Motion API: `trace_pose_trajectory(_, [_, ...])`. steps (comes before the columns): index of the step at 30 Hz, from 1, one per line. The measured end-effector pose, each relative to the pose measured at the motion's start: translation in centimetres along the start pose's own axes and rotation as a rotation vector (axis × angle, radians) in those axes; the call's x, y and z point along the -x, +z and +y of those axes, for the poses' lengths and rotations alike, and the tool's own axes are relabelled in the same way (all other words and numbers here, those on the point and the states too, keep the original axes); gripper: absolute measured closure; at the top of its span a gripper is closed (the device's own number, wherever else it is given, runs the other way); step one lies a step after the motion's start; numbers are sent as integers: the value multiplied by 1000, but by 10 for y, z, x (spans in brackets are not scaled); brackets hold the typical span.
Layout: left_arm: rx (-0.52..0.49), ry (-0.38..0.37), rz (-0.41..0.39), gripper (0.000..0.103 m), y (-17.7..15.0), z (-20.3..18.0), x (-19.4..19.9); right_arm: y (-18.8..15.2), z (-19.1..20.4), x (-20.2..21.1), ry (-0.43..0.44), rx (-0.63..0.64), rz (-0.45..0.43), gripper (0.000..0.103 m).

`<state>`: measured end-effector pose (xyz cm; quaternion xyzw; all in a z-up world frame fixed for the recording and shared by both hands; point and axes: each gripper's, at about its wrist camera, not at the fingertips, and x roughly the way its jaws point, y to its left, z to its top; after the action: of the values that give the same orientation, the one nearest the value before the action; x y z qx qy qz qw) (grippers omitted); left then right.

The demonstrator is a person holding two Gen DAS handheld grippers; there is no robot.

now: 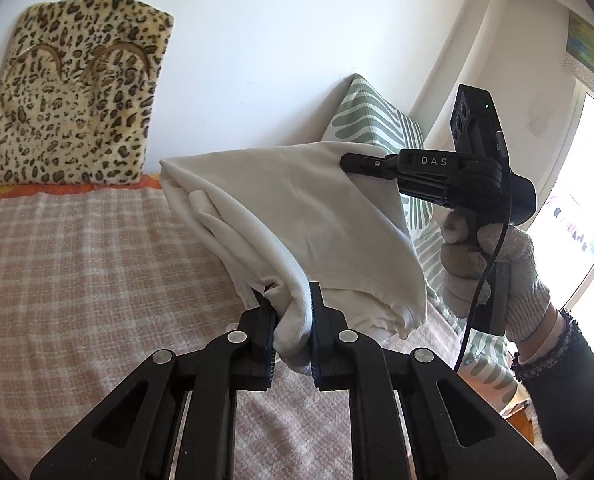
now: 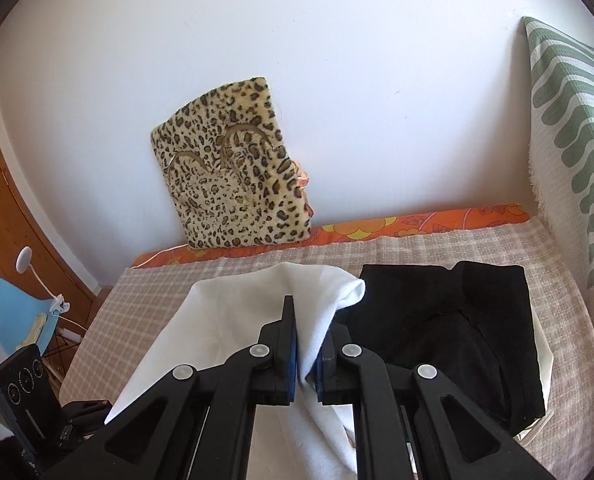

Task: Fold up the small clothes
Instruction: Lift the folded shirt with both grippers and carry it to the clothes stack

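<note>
A folded cream-white garment (image 1: 297, 216) hangs in the air above the checked bed cover (image 1: 77, 264), held by both grippers. My left gripper (image 1: 291, 304) is shut on its lower bunched edge. My right gripper (image 1: 347, 158), held by a gloved hand (image 1: 493, 276), pinches its far upper corner. In the right wrist view the right gripper (image 2: 307, 320) is shut on the white garment (image 2: 225, 320), whose cloth spills over the fingers. A folded black garment (image 2: 449, 320) lies on the checked bed cover (image 2: 145, 300) to the right, on top of another white piece.
A leopard-print cushion (image 1: 77, 108) leans on the white wall at the back. A green-and-white striped pillow (image 2: 573, 140) stands at the right end of the bed. A blue chair (image 2: 13, 316) and a wooden door (image 2: 13, 208) are off the bed's left side.
</note>
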<state>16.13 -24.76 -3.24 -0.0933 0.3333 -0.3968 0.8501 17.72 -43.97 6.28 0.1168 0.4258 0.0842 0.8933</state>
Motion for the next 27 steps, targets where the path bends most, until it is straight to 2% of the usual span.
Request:
trace_pose_trajectory(12, [-27,-42,20,92,30,-31,-83,40,-96,-7,-89,-46,-5,99])
trace_pose_trajectory(21, [-9,-44,47,92,33,-26,-135,53,-150,-49,-111,-72,41,99])
trace_pose_trajectory(27, [-7,-21,67,92,22,-17,-149,47,-176,-80,-108,-95,74,99])
